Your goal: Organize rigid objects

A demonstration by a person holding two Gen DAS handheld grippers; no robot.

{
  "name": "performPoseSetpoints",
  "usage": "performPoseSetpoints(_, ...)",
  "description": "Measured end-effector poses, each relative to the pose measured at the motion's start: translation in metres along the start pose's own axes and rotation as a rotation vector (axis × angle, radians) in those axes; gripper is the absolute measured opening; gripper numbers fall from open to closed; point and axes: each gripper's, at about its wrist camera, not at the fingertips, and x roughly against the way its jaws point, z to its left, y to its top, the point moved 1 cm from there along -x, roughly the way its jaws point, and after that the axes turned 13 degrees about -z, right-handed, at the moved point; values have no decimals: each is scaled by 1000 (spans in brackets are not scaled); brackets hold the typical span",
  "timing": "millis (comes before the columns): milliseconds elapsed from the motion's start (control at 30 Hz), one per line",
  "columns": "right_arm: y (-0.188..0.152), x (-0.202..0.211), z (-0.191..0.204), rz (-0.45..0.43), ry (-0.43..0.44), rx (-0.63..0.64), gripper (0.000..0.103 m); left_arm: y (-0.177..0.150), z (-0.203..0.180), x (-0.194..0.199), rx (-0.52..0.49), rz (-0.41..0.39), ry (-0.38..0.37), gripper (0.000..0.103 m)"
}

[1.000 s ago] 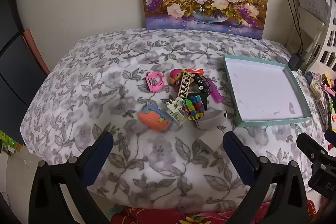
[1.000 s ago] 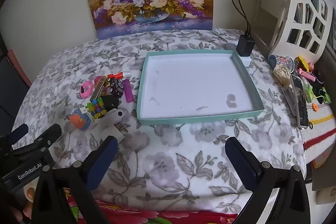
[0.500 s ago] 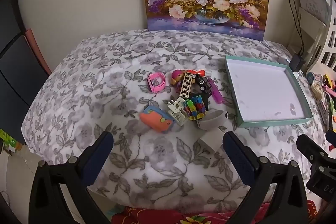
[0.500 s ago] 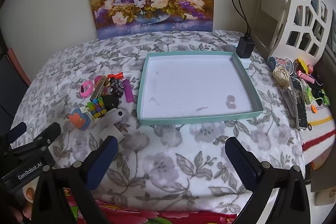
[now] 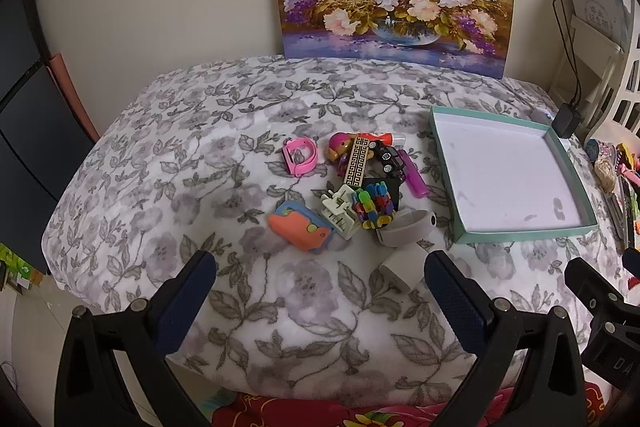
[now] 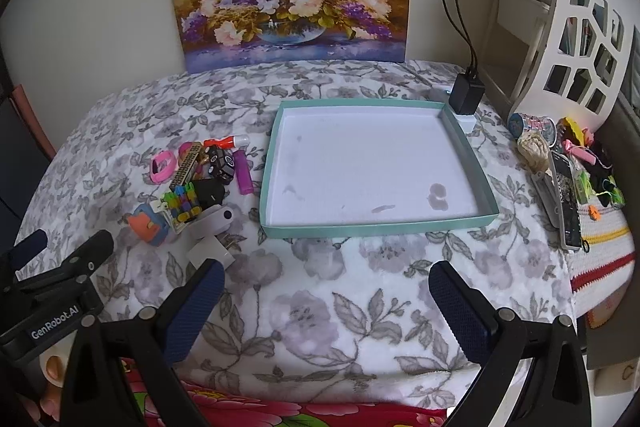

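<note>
No sorting has begun yet, I think. The left gripper (image 5: 320, 287) and the right gripper (image 6: 326, 291) both hang over the flowery blanket (image 5: 168, 155), wide apart and holding nothing. The little toys (image 5: 360, 183) lie in a heap at about 12 o'clock from the left gripper. The green tray (image 6: 280, 155) sits at 12 o'clock from the right gripper, bare but for some faint marks, maybe stains. Next, one gripper must reach a toy and pinch it.
</note>
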Motion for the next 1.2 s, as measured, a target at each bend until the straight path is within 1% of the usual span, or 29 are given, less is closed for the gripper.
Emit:
performPoseSetpoints(567,1,1,1,-10,-5,27,103,-1,2,0,2,3,15,103)
performPoseSetpoints(1200,0,2,3,-13,-8,29,103,-4,2,-1,4,3,20,103)
